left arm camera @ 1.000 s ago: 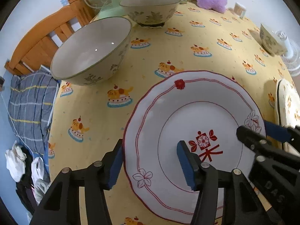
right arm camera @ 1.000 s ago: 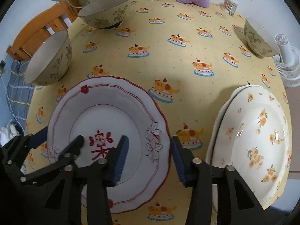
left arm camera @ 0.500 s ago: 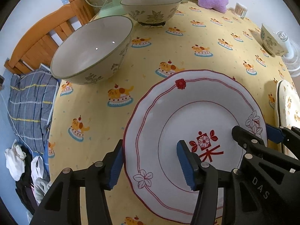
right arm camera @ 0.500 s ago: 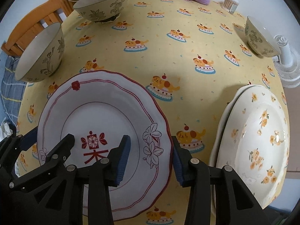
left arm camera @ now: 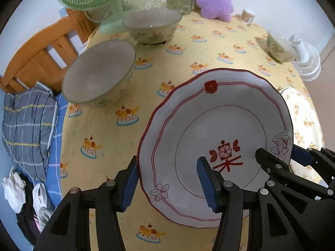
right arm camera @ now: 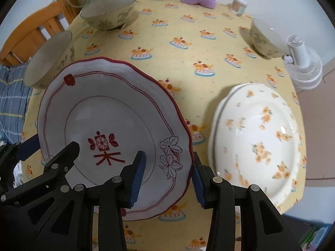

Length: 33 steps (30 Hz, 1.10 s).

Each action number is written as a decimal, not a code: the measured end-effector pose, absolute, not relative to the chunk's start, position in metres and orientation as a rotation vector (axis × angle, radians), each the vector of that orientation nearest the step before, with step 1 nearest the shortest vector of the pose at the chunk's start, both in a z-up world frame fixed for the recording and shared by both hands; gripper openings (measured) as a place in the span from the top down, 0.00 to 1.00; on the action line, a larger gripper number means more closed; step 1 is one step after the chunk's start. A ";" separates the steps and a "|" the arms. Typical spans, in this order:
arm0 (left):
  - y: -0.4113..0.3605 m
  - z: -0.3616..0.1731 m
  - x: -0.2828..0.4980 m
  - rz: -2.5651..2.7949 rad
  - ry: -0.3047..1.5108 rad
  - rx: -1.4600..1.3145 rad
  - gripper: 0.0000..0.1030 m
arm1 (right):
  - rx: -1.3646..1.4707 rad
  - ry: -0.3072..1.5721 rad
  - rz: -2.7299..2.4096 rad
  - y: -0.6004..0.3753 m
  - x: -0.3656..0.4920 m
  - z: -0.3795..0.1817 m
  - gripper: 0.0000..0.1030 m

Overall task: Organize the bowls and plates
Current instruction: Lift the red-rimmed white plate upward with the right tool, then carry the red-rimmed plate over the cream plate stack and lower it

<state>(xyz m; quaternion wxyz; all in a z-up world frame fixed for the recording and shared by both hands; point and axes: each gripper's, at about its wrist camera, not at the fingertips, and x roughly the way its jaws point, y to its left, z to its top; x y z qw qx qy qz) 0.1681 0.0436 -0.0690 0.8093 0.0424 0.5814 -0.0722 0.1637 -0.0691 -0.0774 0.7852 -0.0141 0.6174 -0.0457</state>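
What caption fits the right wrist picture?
Two grippers straddle opposite rims of a red-trimmed plate, raised beside stacked floral plates.

The red-rimmed plate (left arm camera: pixel 213 129) hides part of the floral plates (left arm camera: pixel 303 113), perhaps 2 stacked, motion-blurred.

Left gripper (left arm camera: pixel 167 179): black two-finger tool with blue ribbed pads, reaching forward and slightly downward.
Left fingers (left arm camera: pixel 206 184): spread wide; one blue pad sits outside the left rim of the white red-trimmed scalloped plate (left arm camera: pixel 219 129), the other lies over the plate's face; whether either presses on it cannot be told.
Right gripper (right arm camera: pixel 167 176): same black build with blue pads, level with the left gripper and close beside it.
Right fingers (right arm camera: pixel 137 175): parted around the plate's right rim, one pad above the face, one outside the edge.
Overlap: each gripper's black frame shows in the other's camera view.
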 end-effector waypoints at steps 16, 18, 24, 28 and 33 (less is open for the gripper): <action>-0.022 -0.045 0.159 -0.205 1.187 0.164 0.46 | 0.051 1.262 -0.139 -0.140 0.153 -0.046 0.56; -0.037 -0.044 0.157 -0.197 1.192 0.160 0.46 | 0.046 1.266 -0.127 -0.153 0.154 -0.045 0.56; -0.079 -0.046 0.153 -0.167 1.207 0.138 0.46 | 0.026 1.275 -0.101 -0.196 0.155 -0.044 0.56; -0.106 -0.050 0.150 -0.162 1.221 0.121 0.46 | 0.015 1.281 -0.098 -0.223 0.152 -0.046 0.56; -0.136 -0.056 0.149 -0.161 1.237 0.103 0.46 | -0.002 1.284 -0.099 -0.254 0.150 -0.048 0.56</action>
